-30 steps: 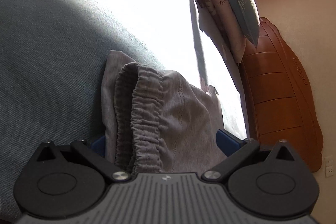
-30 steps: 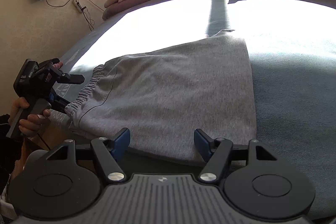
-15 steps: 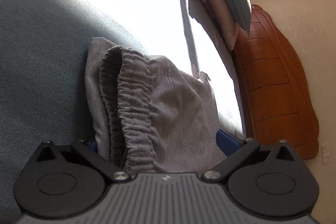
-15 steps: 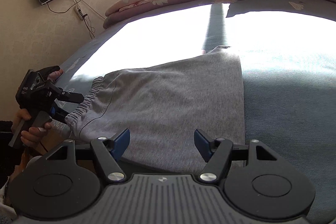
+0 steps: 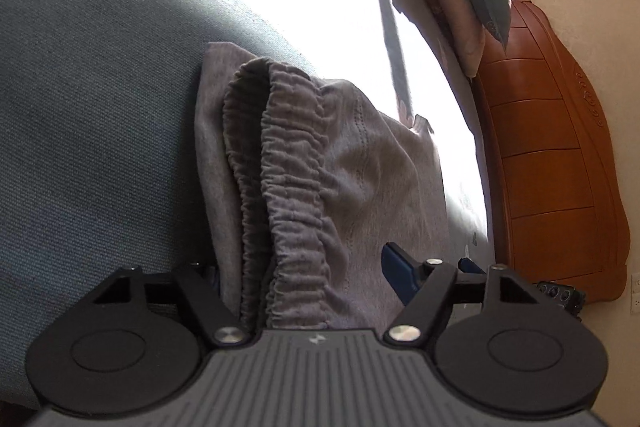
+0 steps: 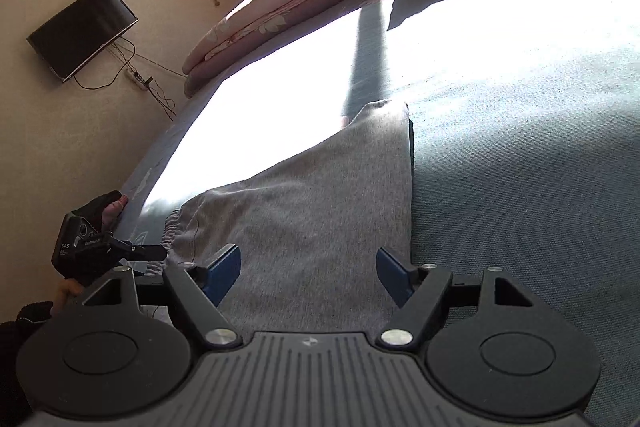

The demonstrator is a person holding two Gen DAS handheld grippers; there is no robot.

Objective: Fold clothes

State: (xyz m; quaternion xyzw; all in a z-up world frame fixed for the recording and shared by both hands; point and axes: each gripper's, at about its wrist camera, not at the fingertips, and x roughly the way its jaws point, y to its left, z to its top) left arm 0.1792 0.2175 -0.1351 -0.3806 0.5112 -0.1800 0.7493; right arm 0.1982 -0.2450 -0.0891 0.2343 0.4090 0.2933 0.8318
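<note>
Midway, roughly: grey shorts [image 6: 320, 211] lie flat on the bed [image 6: 520, 187], apparently folded once.

Left gripper [image 5: 304, 267] has just been closing around the waistband [image 5: 296, 187] at 6 o'clock; whether its pads press yet, cannot tell. Right gripper [image 6: 308, 267] has just been opening, jaws apart over the near edge, gripping nothing. Cross-fold still to do.
</note>
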